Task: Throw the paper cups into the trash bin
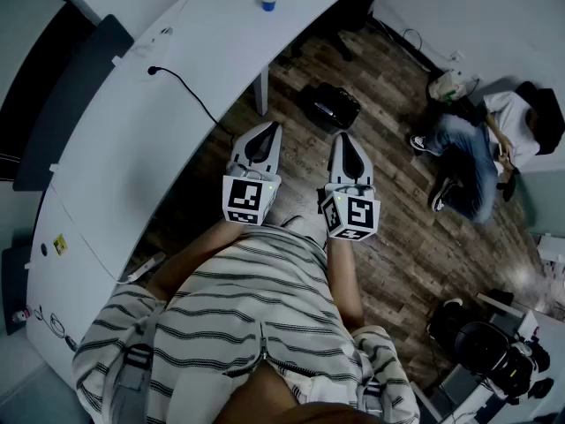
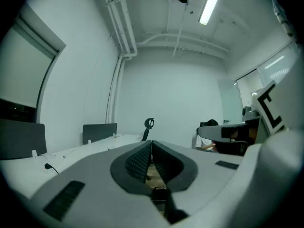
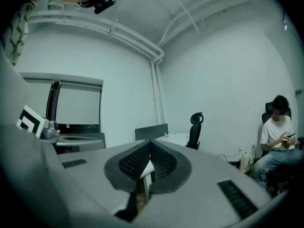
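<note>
Dark wood planks are covering the floor. A long white worktop is curving along the left side, with a black cable lying on it. Pale walls are rising to a ceiling where pipes are running and a strip light is glowing. A black office chair is standing by the far wall, and a person is sitting near the right wall.

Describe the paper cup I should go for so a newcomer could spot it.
Find the long white table curving along the left of the head view. Follow it to its far end, beyond the black cable. The paper cup stands there, small and the only blue thing.
</note>
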Available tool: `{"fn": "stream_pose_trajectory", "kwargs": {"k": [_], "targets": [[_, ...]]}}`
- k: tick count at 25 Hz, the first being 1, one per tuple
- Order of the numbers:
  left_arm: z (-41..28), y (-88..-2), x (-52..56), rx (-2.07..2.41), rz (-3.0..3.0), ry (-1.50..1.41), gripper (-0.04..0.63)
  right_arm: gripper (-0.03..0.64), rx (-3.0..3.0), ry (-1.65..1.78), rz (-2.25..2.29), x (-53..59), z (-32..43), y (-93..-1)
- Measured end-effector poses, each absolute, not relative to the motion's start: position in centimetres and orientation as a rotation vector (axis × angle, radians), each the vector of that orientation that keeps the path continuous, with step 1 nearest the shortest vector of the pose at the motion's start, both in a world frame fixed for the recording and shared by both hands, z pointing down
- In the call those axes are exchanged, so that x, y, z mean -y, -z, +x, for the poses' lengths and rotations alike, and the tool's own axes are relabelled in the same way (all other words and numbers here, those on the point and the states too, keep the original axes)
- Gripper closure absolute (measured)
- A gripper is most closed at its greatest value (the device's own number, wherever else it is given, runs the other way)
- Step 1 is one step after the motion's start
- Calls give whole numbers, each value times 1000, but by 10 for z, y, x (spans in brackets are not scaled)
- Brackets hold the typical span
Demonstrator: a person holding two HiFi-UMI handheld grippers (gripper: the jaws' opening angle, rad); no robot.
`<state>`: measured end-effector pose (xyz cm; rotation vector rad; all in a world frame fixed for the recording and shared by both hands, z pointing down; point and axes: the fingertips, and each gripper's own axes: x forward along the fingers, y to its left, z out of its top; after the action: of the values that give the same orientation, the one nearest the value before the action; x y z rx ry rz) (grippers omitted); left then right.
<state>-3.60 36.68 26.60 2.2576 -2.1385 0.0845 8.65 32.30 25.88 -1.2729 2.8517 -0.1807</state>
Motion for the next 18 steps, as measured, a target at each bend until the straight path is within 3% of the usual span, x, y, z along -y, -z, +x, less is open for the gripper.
{"fn": "stream_pose_trajectory", "kwargs": {"k": [18], "targets": [[19, -272, -361, 2132, 2266, -94, 571, 606, -2880, 196, -1144, -311, 125, -266]]}}
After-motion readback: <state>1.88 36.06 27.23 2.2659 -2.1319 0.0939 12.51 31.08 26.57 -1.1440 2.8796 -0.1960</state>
